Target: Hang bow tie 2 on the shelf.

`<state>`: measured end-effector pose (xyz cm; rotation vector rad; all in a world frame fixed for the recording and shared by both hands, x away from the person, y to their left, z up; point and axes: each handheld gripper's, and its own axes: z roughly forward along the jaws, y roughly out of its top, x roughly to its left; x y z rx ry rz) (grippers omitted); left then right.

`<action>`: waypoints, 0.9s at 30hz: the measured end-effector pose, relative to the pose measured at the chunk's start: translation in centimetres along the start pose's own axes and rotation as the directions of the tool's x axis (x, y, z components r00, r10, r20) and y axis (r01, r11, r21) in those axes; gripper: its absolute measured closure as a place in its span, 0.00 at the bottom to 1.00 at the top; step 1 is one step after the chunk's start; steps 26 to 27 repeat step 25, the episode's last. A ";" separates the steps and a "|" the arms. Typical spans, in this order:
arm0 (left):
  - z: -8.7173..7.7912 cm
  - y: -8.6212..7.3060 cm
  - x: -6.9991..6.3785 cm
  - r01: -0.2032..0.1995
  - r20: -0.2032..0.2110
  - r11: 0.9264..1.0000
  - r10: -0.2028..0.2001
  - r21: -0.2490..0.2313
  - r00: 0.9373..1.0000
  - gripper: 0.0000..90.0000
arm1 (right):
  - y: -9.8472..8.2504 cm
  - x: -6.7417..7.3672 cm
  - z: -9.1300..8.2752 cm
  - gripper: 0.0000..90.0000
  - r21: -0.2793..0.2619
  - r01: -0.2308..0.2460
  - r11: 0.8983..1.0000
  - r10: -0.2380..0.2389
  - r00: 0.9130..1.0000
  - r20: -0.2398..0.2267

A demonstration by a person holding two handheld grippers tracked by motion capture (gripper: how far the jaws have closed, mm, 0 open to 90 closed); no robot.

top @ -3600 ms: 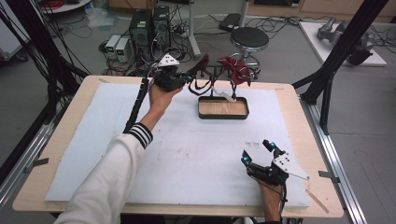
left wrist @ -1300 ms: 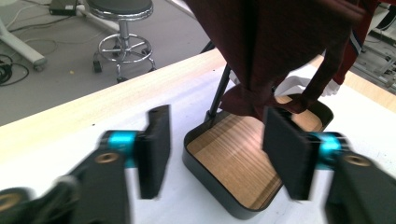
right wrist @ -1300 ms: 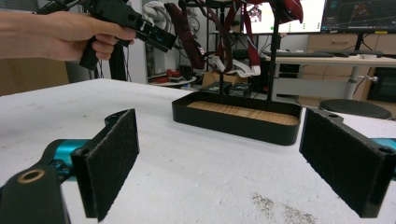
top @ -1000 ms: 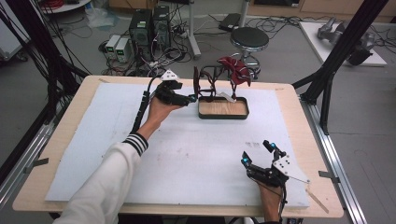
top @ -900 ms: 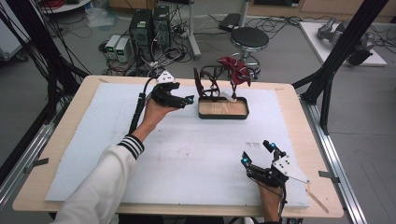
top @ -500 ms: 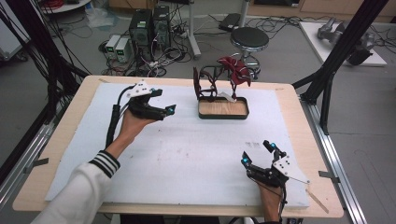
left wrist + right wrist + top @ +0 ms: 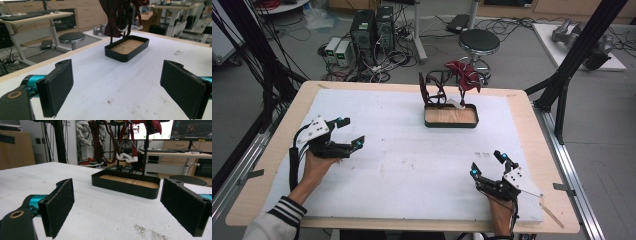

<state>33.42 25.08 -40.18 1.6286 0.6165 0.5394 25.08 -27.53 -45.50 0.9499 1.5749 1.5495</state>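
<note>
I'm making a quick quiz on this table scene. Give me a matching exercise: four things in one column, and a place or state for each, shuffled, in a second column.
Things:
1. left gripper
2. right gripper
3. tray
4. dark red straps

Places or states:
a. hanging from the stand above the tray
b. open, near the table's left edge
c. black rim, wooden floor, far middle of the table
d. open, at the near right corner

Pairs: 1-b, 2-d, 3-c, 4-a

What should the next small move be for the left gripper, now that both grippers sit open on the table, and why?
Probably rest. The left gripper sits open and empty near the table's left edge, well clear of the black tray, and the dark red straps already hang on the stand above it. The right gripper is open and empty too. Nothing loose lies on the white mat, so I'd hold position.
</note>
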 end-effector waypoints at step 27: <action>-4.2 -5.8 -0.7 0.038 -0.032 0.989 -0.043 -0.143 0.999 0.13 | 0.0 0.4 0.1 0.12 0.014 0.048 0.999 -0.048 0.999 0.015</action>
